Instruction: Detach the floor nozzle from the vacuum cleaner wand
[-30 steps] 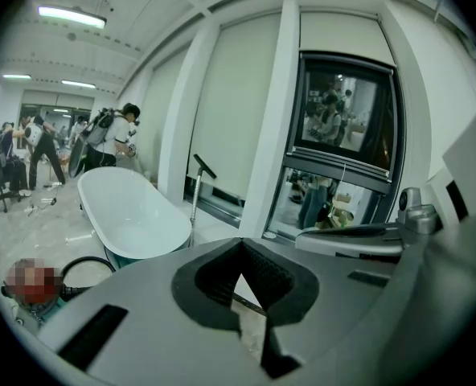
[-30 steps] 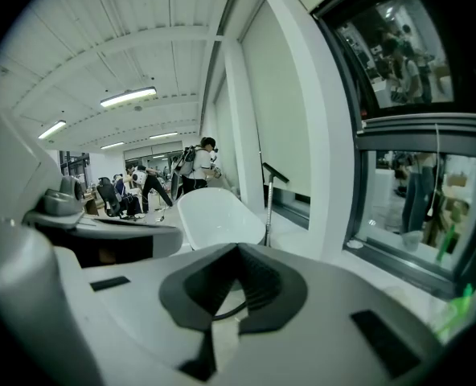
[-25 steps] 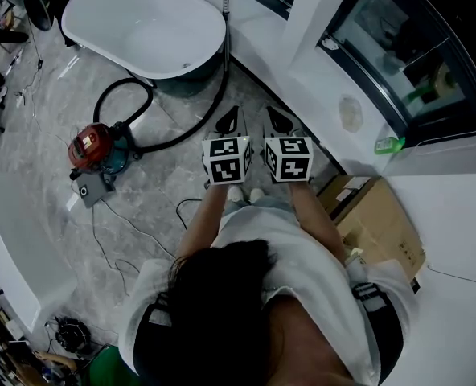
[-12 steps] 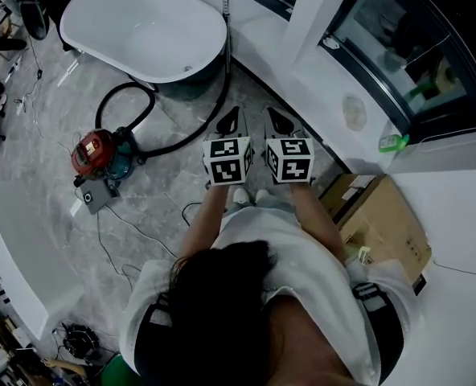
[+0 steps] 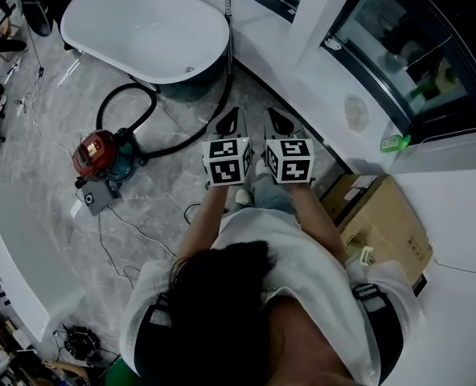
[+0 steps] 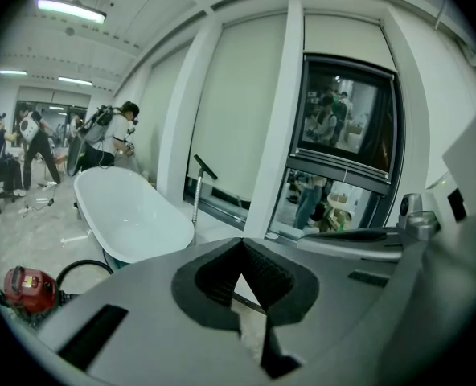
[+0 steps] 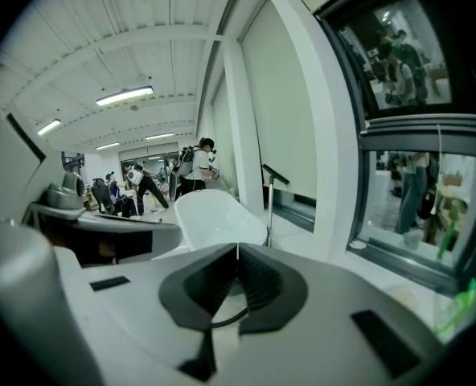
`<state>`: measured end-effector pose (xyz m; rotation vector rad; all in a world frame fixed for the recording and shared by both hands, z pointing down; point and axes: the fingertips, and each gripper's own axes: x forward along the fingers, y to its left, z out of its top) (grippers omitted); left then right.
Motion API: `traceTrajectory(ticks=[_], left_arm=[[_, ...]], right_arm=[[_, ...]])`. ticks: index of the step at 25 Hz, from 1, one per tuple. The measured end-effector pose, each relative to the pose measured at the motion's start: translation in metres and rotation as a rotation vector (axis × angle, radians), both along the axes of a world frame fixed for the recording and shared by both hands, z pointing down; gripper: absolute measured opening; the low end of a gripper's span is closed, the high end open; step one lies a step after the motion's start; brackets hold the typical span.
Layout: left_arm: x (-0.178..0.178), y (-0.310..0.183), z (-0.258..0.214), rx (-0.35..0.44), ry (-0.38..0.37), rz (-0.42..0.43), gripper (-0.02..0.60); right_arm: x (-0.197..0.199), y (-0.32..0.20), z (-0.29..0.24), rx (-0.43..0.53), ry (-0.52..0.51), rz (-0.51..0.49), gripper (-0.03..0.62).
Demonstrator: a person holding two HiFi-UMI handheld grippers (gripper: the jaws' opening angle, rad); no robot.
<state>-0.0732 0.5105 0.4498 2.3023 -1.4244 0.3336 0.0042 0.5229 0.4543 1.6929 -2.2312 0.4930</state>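
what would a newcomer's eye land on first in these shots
The big white bathtub fills the head view's top left, and the red vacuum cleaner sits on the grey floor below it, its black hose looping towards the tub. In the middle, the left gripper and right gripper are side by side, both shut and empty.

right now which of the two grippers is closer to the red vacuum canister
The left gripper: the red vacuum canister lies off to its left, while the right gripper is nearer the cardboard box.

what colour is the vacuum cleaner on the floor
The vacuum cleaner is red with a teal base, clearest in the head view.
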Motion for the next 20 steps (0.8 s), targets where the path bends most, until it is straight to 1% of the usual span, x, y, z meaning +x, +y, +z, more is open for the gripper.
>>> traceTrajectory(ticks=[9,20], left_arm=[[0.006,-0.014,0.004,0.0,-0.005,-0.003,0.003],[0.019,-0.065,0.007,-0.014,-0.008,-0.028,0.005]], right_arm=[[0.004,-0.018,0.006,-0.002,0.005,-0.016,0.015],[0.012,-0.073,0.009,-0.017,-0.001,-0.054,0.015]])
